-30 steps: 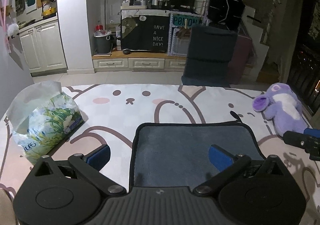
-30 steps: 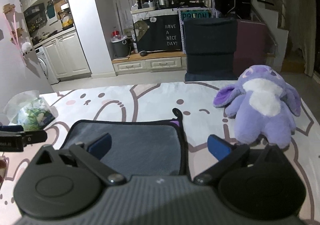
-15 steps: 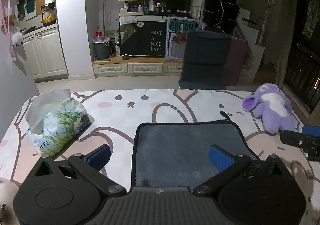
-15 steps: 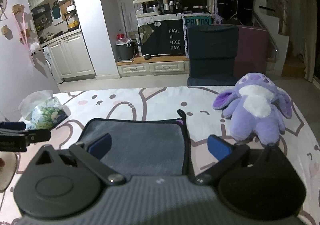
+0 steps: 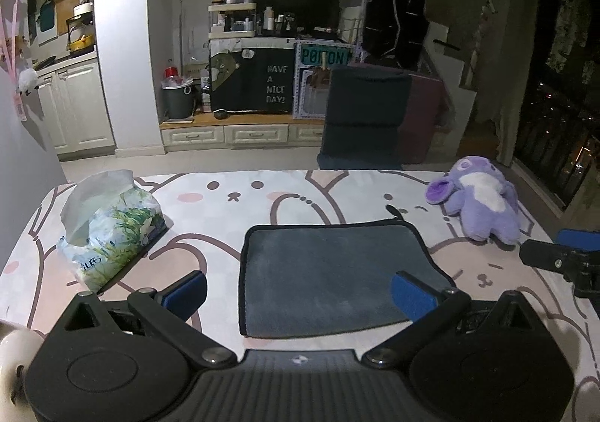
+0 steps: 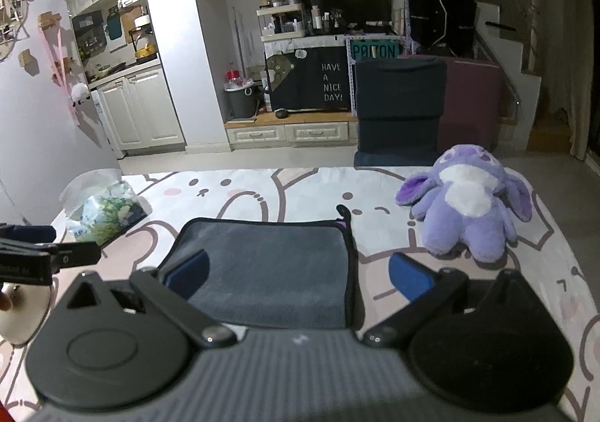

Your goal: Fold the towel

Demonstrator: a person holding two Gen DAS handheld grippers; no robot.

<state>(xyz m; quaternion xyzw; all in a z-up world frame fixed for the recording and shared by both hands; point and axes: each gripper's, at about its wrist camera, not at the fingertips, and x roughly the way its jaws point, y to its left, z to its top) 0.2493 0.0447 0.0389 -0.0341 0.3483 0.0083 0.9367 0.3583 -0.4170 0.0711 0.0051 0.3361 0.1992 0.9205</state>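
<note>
A dark grey towel (image 5: 330,272) with black trim lies folded flat on the patterned table cover; it also shows in the right wrist view (image 6: 270,272). My left gripper (image 5: 298,289) is open and empty, raised above the towel's near edge. My right gripper (image 6: 296,272) is open and empty, raised over the towel's near right part. The right gripper's fingertip (image 5: 555,260) shows at the right edge of the left wrist view. The left gripper's fingertip (image 6: 56,257) shows at the left of the right wrist view.
A tissue pack (image 5: 108,230) sits at the table's left, also in the right wrist view (image 6: 105,215). A purple plush toy (image 5: 480,204) lies at the right, also in the right wrist view (image 6: 468,212). A dark chair (image 5: 363,118) stands beyond the table's far edge.
Both grippers have pulled back and risen, so the towel looks smaller and farther. Both stayed open and the towel has not moved.
</note>
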